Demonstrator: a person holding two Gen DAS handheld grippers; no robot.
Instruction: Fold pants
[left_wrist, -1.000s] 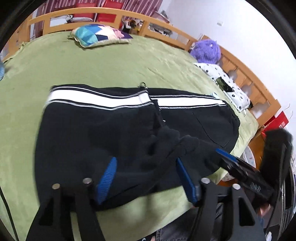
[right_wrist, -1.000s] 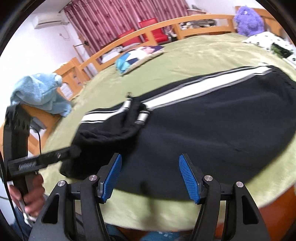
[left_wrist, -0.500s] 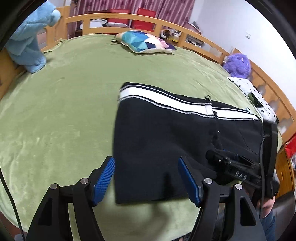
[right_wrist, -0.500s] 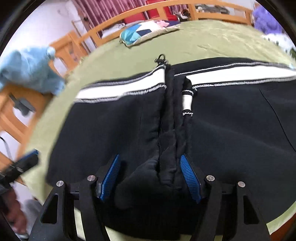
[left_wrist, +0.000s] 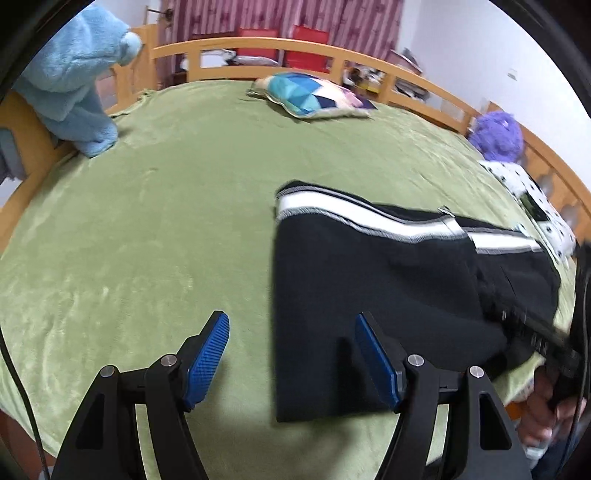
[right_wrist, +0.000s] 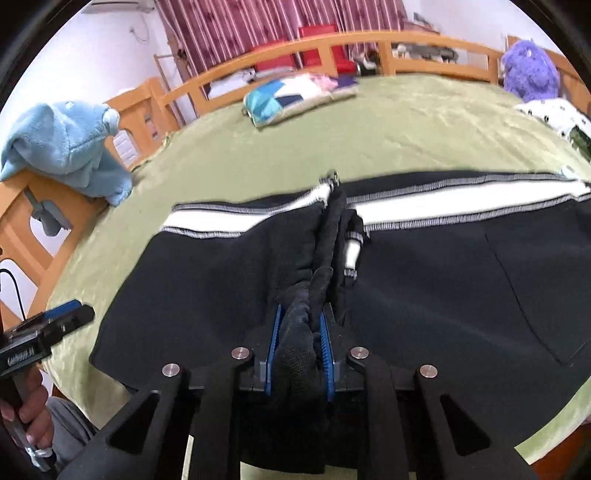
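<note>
Black pants (left_wrist: 369, 280) with a white side stripe lie folded across the green blanket (left_wrist: 147, 240). My left gripper (left_wrist: 291, 332) hovers open over their left edge. Its right pad is above the black cloth and its left pad above bare blanket, with nothing gripped. In the right wrist view the pants (right_wrist: 461, 280) fill the middle, with a bunched ridge of cloth running down their centre. My right gripper (right_wrist: 300, 328) is closing on the near end of that ridge, and its blue pads press the fabric from both sides.
A patchwork pillow (left_wrist: 314, 98) lies at the far side of the bed. A blue plush (left_wrist: 70, 77) sits on the wooden rail (left_wrist: 236, 44) at left, a purple plush (left_wrist: 498, 136) and a dotted cloth (left_wrist: 532, 199) at right. A hand (right_wrist: 29, 410) shows low left.
The left gripper has swung left, from over the bunched middle to the pants' left edge. The right gripper moved onto the centre ridge and its jaws have come together on it.
</note>
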